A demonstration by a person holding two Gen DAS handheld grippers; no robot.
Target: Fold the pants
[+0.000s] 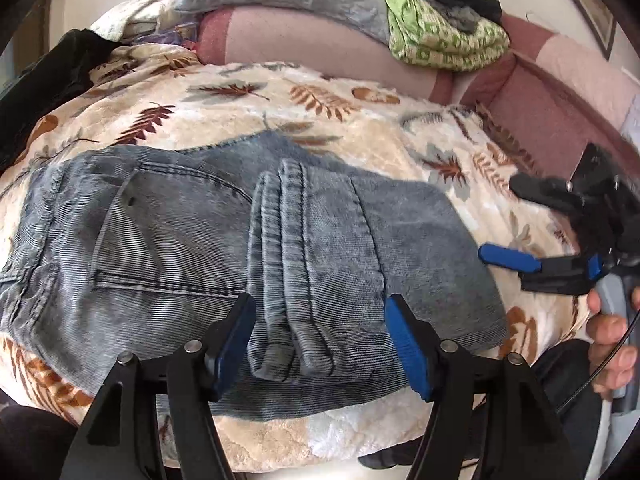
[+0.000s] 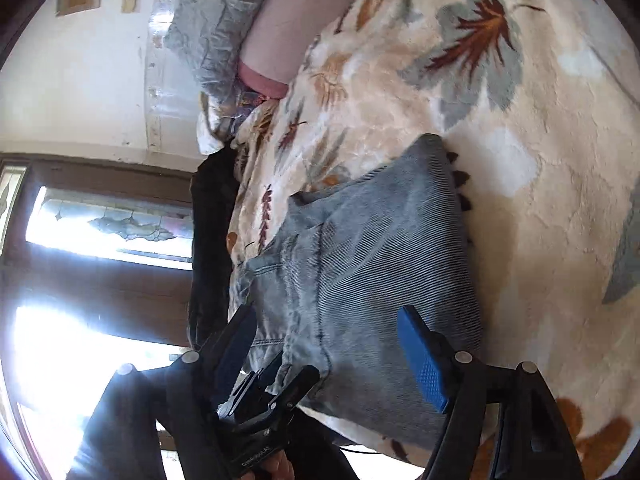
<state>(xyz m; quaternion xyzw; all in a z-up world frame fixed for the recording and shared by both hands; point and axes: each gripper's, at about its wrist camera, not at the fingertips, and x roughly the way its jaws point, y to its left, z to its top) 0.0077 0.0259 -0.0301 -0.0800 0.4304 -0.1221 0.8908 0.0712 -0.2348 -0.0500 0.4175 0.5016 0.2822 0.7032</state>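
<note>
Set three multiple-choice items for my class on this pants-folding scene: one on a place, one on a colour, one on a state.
1. Where do the jeans lie?
A. on the leaf-print blanket
B. on the floor
C. on a chair

2. What colour are the left gripper pads?
A. red
B. blue
C. yellow

3. How do the jeans lie?
A. spread flat
B. folded over
C. rolled up

Answers: 1 A, blanket shows all round them; 2 B, both pads are blue; 3 B, the leg hems lie doubled across the seat.

Bright daylight floods through the window (image 2: 108, 224), blown out white; fisheye edges bend, dark corners, slight blur.
</note>
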